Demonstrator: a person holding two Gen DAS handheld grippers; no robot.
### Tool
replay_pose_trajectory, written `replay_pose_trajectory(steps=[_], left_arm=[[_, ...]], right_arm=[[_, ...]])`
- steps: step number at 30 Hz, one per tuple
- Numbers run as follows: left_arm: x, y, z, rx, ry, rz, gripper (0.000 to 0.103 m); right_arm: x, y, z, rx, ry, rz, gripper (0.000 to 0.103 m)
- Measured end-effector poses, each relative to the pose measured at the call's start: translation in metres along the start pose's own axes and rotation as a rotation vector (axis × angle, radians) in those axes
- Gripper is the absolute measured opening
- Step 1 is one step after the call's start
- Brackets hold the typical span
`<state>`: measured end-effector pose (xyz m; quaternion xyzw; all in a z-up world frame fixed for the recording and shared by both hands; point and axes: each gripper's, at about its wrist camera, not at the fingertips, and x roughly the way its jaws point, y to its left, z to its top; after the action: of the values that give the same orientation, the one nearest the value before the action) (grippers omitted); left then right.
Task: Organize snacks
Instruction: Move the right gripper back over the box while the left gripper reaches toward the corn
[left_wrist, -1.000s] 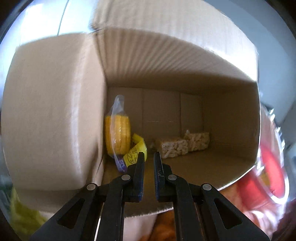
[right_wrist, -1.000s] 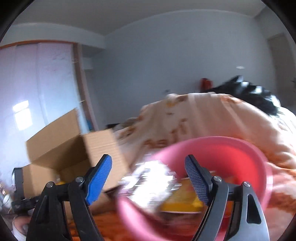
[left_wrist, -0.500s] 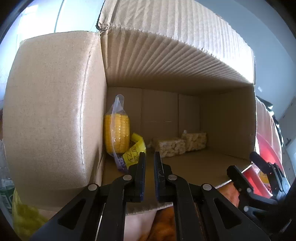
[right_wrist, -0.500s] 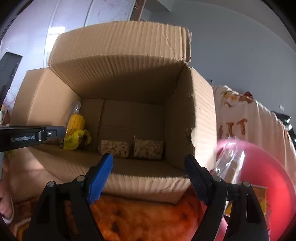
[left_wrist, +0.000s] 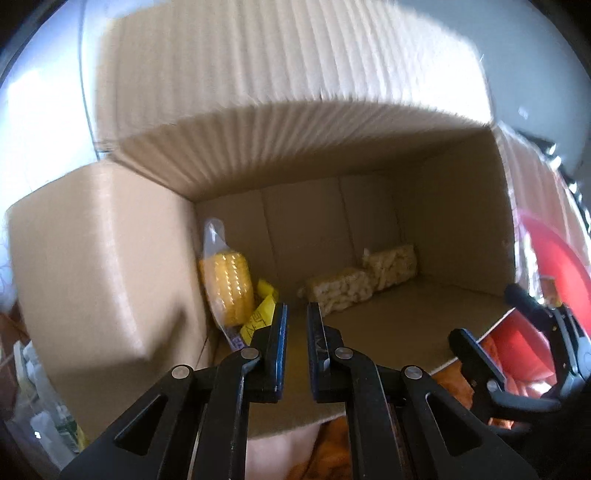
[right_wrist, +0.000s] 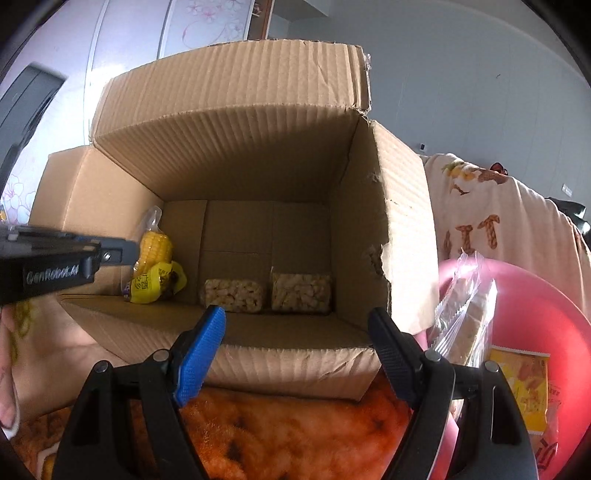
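Note:
A cardboard box (right_wrist: 384, 236) lies on its side, open towards me; it also shows in the left wrist view (left_wrist: 103, 266). Inside are a bagged corn cob (right_wrist: 155, 245) (left_wrist: 227, 291), a yellow packet (right_wrist: 157, 282) and two clear packs of puffed snacks (right_wrist: 232, 295) (right_wrist: 301, 291) (left_wrist: 340, 290). My left gripper (left_wrist: 295, 319) is shut and empty at the box mouth. My right gripper (right_wrist: 297, 328) is open and empty in front of the box. A pink bowl (right_wrist: 535, 317) on the right holds clear-wrapped snacks (right_wrist: 465, 314) and a yellow packet (right_wrist: 524, 384).
The box and bowl rest on an orange patterned blanket (right_wrist: 288, 432). A cream printed blanket (right_wrist: 480, 214) lies behind the bowl. Bottles (left_wrist: 44, 402) stand left of the box. A wardrobe (right_wrist: 129, 44) and a grey wall are behind.
My right gripper swung from the pink bowl to face the box mouth and moved a little closer. My left gripper stayed shut at the box and tilted slightly.

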<state>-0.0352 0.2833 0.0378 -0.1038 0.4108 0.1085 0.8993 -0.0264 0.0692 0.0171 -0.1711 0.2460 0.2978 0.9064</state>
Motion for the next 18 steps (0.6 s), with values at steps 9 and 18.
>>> replay_pose_trajectory(steps=[9, 18], left_arm=[[0.042, 0.001, 0.017, 0.04, 0.158, 0.096, 0.019], [0.063, -0.013, 0.02, 0.147, 0.258, 0.134, 0.066]], right_arm=[[0.009, 0.006, 0.0, -0.002, -0.001, -0.007, 0.078], [0.009, 0.007, 0.0, -0.008, -0.003, -0.016, 0.078]])
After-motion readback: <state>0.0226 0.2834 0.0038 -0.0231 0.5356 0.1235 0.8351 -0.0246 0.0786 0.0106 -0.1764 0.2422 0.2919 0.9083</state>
